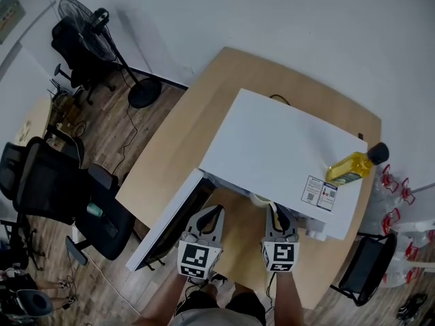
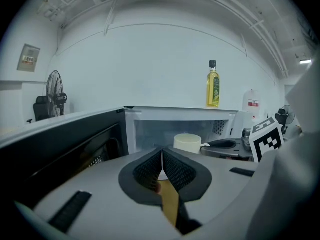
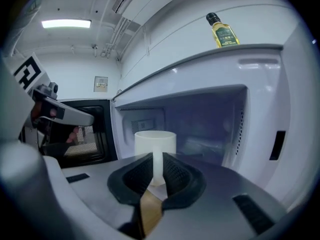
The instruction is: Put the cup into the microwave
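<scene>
A cream cup (image 1: 260,199) hangs at the mouth of the white microwave (image 1: 285,148), just in front of its cavity. My right gripper (image 1: 275,214) is shut on the cup's handle (image 3: 157,165), and the cup (image 3: 155,143) stands upright beyond the jaws, facing the open cavity. The left gripper (image 1: 211,214) sits beside it to the left, next to the open door (image 1: 166,226). Its jaws (image 2: 162,160) are shut with nothing between them. In the left gripper view the cup (image 2: 187,142) shows ahead and to the right.
A yellow oil bottle (image 1: 353,167) lies on the microwave's top at the right. The microwave stands on a wooden table (image 1: 177,141). Black office chairs (image 1: 54,189) and a floor fan (image 1: 88,19) are off to the left.
</scene>
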Demonstrator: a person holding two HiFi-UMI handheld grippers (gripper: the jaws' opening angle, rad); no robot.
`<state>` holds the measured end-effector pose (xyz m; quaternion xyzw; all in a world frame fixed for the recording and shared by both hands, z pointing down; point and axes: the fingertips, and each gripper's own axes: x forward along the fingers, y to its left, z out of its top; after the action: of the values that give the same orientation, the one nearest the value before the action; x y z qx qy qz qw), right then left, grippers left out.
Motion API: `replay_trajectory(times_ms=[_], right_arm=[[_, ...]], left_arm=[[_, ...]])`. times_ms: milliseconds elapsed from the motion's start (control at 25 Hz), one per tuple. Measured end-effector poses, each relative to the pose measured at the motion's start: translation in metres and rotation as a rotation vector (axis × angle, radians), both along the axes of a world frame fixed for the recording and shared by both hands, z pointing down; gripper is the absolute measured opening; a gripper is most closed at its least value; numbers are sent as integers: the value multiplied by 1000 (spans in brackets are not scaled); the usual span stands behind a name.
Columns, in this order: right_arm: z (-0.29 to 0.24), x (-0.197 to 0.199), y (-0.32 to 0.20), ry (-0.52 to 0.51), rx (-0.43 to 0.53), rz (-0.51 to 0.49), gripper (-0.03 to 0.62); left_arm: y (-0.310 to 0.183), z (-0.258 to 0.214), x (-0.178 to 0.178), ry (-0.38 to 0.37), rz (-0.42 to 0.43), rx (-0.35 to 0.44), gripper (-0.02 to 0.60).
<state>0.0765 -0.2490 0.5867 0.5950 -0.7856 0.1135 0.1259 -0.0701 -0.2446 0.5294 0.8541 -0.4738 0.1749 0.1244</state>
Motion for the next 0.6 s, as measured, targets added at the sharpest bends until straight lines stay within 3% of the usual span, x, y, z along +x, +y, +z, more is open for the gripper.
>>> replay_trajectory(times_ms=[600], right_arm=[[10, -4, -28, 7, 17, -39, 52]], left_arm=[[-9, 12, 2, -10, -53, -26, 29]])
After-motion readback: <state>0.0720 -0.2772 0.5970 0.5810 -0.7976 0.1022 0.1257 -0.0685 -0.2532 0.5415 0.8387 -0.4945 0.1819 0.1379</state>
